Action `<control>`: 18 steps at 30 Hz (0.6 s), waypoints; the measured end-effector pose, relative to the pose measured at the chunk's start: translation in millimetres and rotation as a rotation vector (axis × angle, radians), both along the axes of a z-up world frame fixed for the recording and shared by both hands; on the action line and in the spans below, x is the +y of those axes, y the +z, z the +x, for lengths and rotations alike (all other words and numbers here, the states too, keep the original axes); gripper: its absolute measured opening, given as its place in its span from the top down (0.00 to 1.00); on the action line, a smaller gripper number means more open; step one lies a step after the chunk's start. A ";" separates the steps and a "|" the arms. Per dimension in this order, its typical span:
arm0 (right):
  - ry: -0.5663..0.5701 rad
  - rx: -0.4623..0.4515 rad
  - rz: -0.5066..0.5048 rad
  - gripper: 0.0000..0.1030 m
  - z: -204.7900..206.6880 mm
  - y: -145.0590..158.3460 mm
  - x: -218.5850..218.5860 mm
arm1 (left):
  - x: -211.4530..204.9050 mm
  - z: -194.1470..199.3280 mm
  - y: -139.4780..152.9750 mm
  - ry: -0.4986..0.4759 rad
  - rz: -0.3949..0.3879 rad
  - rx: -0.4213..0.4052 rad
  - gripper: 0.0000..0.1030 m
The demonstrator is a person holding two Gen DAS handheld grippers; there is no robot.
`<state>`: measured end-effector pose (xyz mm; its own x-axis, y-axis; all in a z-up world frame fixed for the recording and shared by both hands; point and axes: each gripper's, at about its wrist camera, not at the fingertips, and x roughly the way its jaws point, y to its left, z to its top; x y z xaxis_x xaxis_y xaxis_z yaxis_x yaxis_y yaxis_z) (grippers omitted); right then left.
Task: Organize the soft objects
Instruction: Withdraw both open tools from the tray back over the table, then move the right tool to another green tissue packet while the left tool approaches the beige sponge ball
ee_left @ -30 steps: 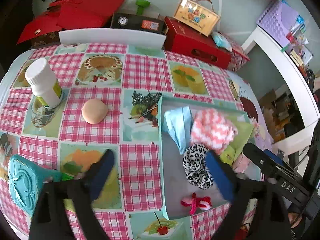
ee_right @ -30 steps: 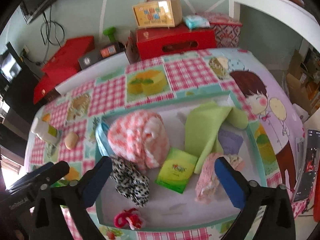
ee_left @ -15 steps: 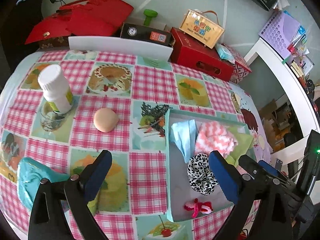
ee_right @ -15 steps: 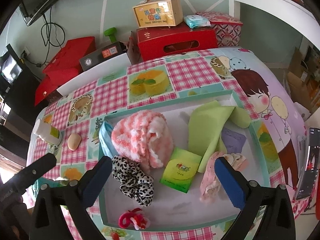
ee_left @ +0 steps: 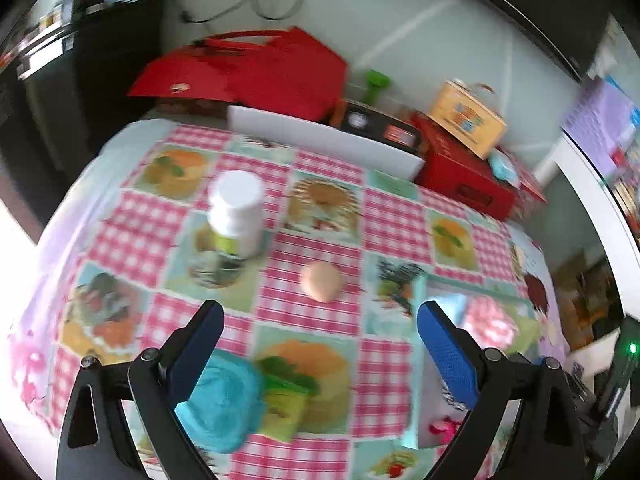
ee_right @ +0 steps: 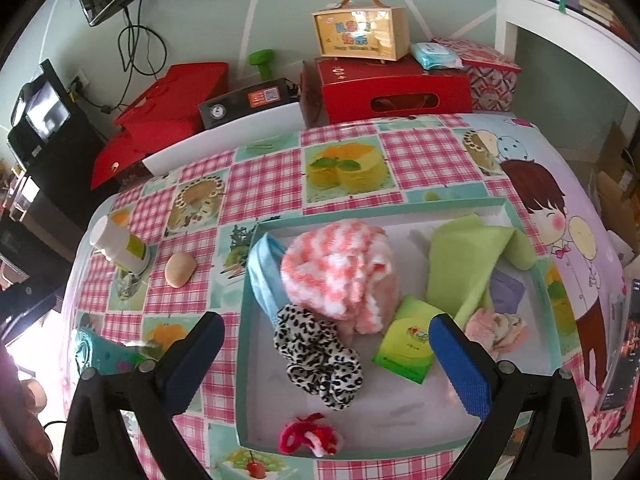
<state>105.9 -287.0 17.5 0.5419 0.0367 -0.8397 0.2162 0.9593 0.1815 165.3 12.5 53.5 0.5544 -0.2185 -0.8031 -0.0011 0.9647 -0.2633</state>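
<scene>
Right wrist view: we see the tray point(ee_right: 520, 210) already well loaded, so we judge most of the sorting is done. Inside it sit the pink knit point(ee_right: 340, 272) near centre, a blue cloth point(ee_right: 262, 276) at its 9 o'clock against the tray wall, a leopard scrunchie point(ee_right: 320, 360) at 6 o'clock of the knit, a red hair tie point(ee_right: 310, 438) by the near wall, a green packet point(ee_right: 406, 350), a green cloth point(ee_right: 468, 260) at 3 o'clock, a purple piece point(ee_right: 506, 290) partly under it, and a pale pink bundle point(ee_right: 498, 328). Right gripper point(ee_right: 324, 364) hangs over the tray, jaws wide apart, holding nothing. Left gripper point(ee_left: 318, 350) is also spread wide and empty, aimed at the table point(ee_left: 320, 184) outside the tray. What we think is left: the peach lump point(ee_left: 321, 276) at 12 o'clock of the left gripper, well apart from the tray, and the teal item point(ee_left: 224, 400) just beside the left finger, with another green packet point(ee_left: 284, 404) touching it at its 3 o'clock. Whether these are soft we cannot tell; the left view is blurred. The white bottle point(ee_left: 237, 212) at 11 o'clock looks rigid, so we'd leave it.
</scene>
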 end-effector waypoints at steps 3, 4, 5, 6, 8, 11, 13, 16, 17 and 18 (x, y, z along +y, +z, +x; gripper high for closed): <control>0.007 0.002 -0.011 0.00 1.3 -0.5 4.8 | 22.6 0.3 -3.1 0.051 -0.011 0.008 0.06; 0.009 0.002 -0.016 0.00 1.6 -0.4 6.6 | 30.0 0.8 -5.1 0.067 -0.016 0.014 0.06; 0.013 0.000 -0.020 0.00 2.0 0.0 8.8 | 33.9 0.4 -6.4 0.076 -0.017 0.018 0.06; 0.014 -0.002 -0.020 0.00 2.4 0.4 10.3 | 37.6 0.0 -7.3 0.085 -0.016 0.020 0.06; 0.013 -0.015 -0.012 0.00 2.4 2.2 13.1 | 46.0 -0.4 -8.7 0.112 -0.004 0.022 0.06; 0.023 -0.041 -0.011 0.00 2.6 6.4 19.2 | 59.8 -2.2 -9.3 0.150 0.001 0.022 0.06; 0.032 -0.058 -0.015 0.00 2.8 9.2 24.3 | 67.3 -3.1 -10.0 0.168 -0.013 0.023 0.06; 0.057 -0.075 -0.005 0.00 3.6 10.8 32.7 | 75.7 -4.5 -10.7 0.183 -0.030 0.023 0.06; 0.066 -0.082 0.006 0.00 3.9 10.9 35.4 | 77.3 -4.8 -10.8 0.185 -0.032 0.023 0.06; 0.075 -0.086 0.018 0.00 4.1 10.8 38.2 | 79.8 -5.0 -10.9 0.189 -0.036 0.024 0.06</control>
